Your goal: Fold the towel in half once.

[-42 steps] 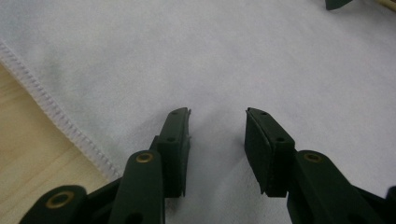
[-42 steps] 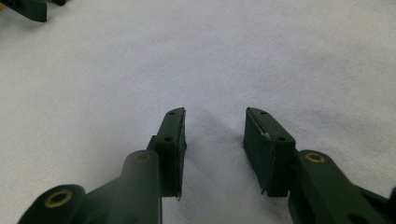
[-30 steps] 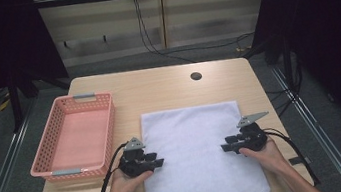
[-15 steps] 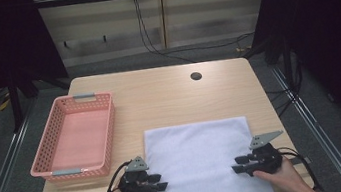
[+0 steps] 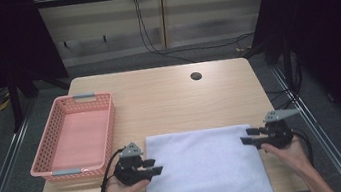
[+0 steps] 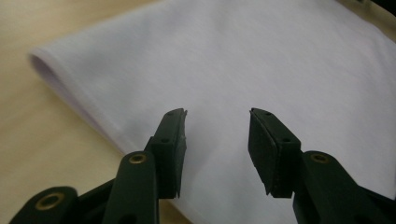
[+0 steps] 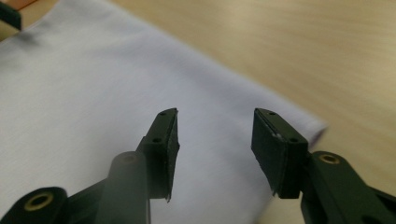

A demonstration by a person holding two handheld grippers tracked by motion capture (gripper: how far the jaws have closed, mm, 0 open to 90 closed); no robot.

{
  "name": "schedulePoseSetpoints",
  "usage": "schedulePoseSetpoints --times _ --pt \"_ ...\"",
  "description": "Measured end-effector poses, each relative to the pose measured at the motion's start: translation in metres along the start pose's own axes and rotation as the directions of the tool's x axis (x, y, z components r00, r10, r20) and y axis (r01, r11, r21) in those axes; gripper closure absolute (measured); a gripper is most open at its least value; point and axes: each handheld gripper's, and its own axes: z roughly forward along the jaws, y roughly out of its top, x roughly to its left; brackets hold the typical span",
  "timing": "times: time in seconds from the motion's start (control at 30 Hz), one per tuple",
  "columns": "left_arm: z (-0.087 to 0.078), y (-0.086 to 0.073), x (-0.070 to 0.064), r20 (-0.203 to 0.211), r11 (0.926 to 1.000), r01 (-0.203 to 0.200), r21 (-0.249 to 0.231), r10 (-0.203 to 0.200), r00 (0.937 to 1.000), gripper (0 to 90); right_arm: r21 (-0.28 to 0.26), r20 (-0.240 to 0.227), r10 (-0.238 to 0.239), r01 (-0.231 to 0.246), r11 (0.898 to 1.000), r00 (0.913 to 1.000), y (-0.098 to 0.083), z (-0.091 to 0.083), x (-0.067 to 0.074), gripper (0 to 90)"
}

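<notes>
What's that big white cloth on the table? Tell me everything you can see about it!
The white cloth is a soft-looking, plain fabric, folded over with a rounded fold and a stitched hem at its far left corner. It lies flat and smooth on the wooden table, at the near edge, and seems to hang over it. The pink basket sits apart on its left. Both grippers hover open at its sides, left gripper and right gripper, pinching nothing.

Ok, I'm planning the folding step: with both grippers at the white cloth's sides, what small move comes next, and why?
Probably lower the left gripper and right gripper onto the side edges of the white cloth and pinch. Both sets of jaws stand open with nothing between them, and the cloth lies flat on the table.
</notes>
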Motion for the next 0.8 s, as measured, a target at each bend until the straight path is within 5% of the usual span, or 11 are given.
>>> schedulePoseSetpoints --times 0.13,0.27,0.47,0.8 --pt "0.009 0.014 0.013 -0.037 0.9995 0.028 -0.016 -0.028 0.9989 52.5 0.016 0.059 0.007 -0.008 1.0 0.9982 0.009 0.016 -0.027 48.8" --pt "0.012 0.024 0.023 -0.052 0.9977 0.047 -0.047 -0.05 0.9974 48.2 0.043 0.068 0.012 -0.015 0.999 0.9976 0.007 0.032 -0.04 48.1" --pt "0.021 0.023 0.035 -0.086 0.9964 0.078 -0.033 -0.081 0.993 44.8 0.083 0.086 0.013 -0.02 0.996 0.9962 -0.002 0.038 -0.04 53.7" --pt "0.028 0.019 0.047 -0.134 0.9953 0.095 -0.015 -0.097 0.9863 39.8 0.087 0.037 0.013 -0.016 0.996 0.9993 -0.004 0.037 -0.037 79.1"
